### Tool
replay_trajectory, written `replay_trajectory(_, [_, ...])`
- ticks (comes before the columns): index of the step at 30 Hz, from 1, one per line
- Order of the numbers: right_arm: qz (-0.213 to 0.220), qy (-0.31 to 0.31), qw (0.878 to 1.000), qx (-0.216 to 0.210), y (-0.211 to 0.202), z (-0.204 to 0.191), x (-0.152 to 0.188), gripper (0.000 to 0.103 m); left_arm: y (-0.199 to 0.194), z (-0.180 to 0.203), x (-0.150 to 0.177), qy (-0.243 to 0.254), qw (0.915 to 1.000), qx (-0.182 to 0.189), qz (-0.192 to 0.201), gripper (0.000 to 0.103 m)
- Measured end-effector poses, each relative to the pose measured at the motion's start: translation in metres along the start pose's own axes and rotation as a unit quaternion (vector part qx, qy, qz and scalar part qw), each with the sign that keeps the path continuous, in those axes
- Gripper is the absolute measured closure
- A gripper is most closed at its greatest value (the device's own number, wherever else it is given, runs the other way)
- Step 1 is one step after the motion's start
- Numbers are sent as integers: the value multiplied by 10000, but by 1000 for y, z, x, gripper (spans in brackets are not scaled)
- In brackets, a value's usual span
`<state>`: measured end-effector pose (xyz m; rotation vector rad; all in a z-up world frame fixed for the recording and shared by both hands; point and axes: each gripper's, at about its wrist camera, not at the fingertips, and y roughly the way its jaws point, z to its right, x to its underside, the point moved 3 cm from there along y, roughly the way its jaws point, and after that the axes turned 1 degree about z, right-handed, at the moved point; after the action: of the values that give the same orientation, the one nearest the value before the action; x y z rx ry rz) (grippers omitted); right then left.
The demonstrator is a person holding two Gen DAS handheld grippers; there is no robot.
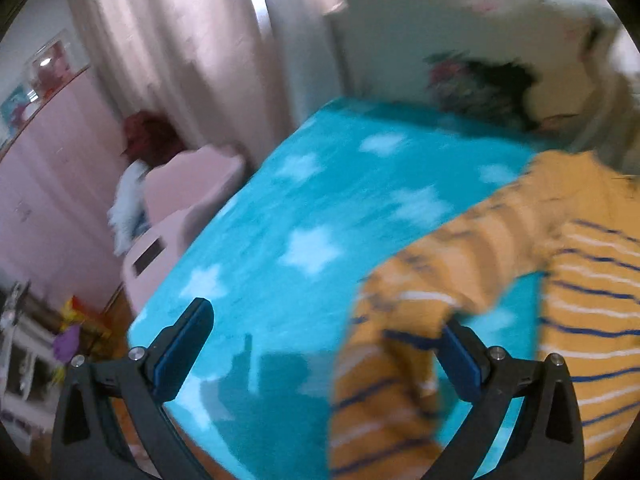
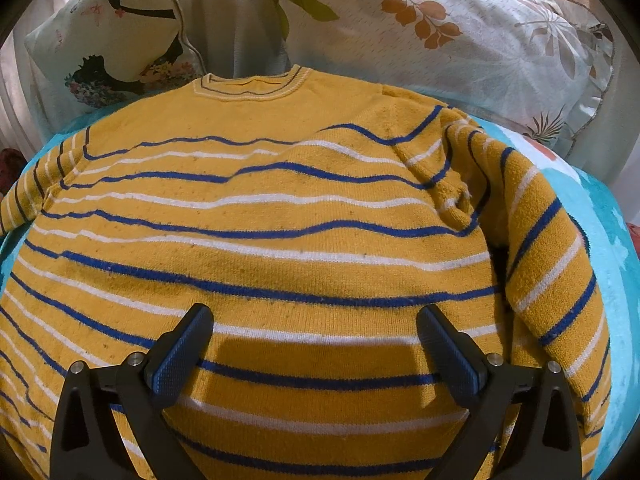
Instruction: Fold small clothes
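Note:
A mustard-yellow sweater (image 2: 280,208) with blue and white stripes lies flat on a turquoise star-patterned blanket (image 1: 320,184), its collar toward the pillows. In the right wrist view my right gripper (image 2: 314,313) hovers over the lower body of the sweater, jaws wide open with nothing pinched. Its right sleeve (image 2: 552,264) lies folded along the side. The left wrist view is blurred by motion. There my left gripper (image 1: 325,316) stands open above the blanket, and the sweater's left sleeve (image 1: 480,248) lies by its right finger (image 1: 460,356), not pinched.
Two printed pillows (image 2: 440,32) (image 2: 116,40) lean at the head of the bed. Left of the bed's edge are pink furniture (image 1: 188,188), a pink curtain (image 1: 168,40), a pink wardrobe (image 1: 48,168) and toys on the floor (image 1: 68,340).

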<state>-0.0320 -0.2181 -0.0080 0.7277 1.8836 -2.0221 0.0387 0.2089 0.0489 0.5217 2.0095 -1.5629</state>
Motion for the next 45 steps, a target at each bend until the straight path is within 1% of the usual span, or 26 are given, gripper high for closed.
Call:
replay_trajectory(1, [2,3,10000,-3,0,0,0,0,-10,11,-2,59,9996,264,117,0])
replay_trajectory(3, [0,-1,10000,-12,0,1,0,0,-17,27,-8,130,9977,653,152,0])
replay_trajectory(4, [2,-8,10000,-17,0,2,0,0,-22,40,-10,196,9954,925,181,0])
replay_trajectory(10, [0,-6,10000,-17,0,1,0,0,-48,98,-6,713,9838,1639,138,0])
replay_trajectory(14, [-6,-9,10000,-16,0,1,0,0,-62,130,3,808,9734,2146,22,0])
replay_trajectory(16, [-25,-3,10000,-31,0,1,0,0,-70,143,5,844,9693,2308,-17,0])
replay_trajectory(19, [-200,-82,9998,33,-1,2,-3,2,-80,161,10,925,9659,2416,-100,0])
replay_trajectory(20, [-333,9,9993,143,-8,6,-6,15,-85,163,13,944,9651,2441,-108,0])
replay_trajectory(21, [-309,182,9993,71,-17,12,-9,29,-89,165,16,967,9644,2460,-119,0])
replay_trajectory(23, [40,786,9954,-555,-55,37,-18,29,-95,167,23,1006,9638,2467,-145,0])
replay_trajectory(24, [239,979,9930,-614,-72,52,-20,29,-96,169,25,1032,9638,2452,-162,0])
replay_trajectory(26, [572,1305,9889,-419,-103,93,-21,25,-97,174,33,1050,9637,2440,-255,0])
replay_trajectory(27, [665,1475,9864,-296,-114,115,-17,21,-96,176,36,1056,9639,2426,-286,0])
replay_trajectory(28, [674,1600,9847,-122,-120,137,-10,20,-97,179,40,1043,9642,2416,-337,0])
replay_trajectory(29, [579,1667,9843,88,-121,156,0,19,-97,180,41,1026,9643,2415,-371,0])
replay_trajectory(31, [262,1761,9836,292,-114,179,16,19,-98,182,44,964,9640,2439,-426,0])
replay_trajectory(32, [40,1856,9824,225,-106,190,30,19,-99,183,45,940,9642,2440,-433,0])
replay_trajectory(35, [-272,1978,9798,-134,-90,194,54,20,-104,190,47,913,9634,2479,-456,0])
replay_trajectory(36, [-359,1968,9795,-215,-85,191,58,38,-106,193,48,929,9631,2485,-461,0])
replay_trajectory(37, [-506,1946,9790,-337,-78,188,62,60,-109,197,50,963,9629,2479,-457,0])
replay_trajectory(38, [-652,1934,9781,-406,-73,187,64,95,-111,199,51,987,9628,2476,-447,0])
replay_trajectory(39, [-739,1983,9765,-402,-71,189,65,94,-114,201,52,1012,9625,2481,-428,0])
replay_trajectory(41, [-542,2206,9736,-225,-83,207,64,95,-118,203,54,1035,9629,2464,-388,0])
replay_trajectory(43, [-479,2367,9694,439,-95,237,63,95,-119,202,55,1018,9635,2445,-393,0])
replay_trajectory(44, [-463,2358,9652,1034,-102,257,61,95,-118,202,55,1002,9638,2436,-411,0])
replay_trajectory(45, [-442,2310,9619,1391,-106,269,59,94,-117,202,56,982,9642,2424,-434,0])
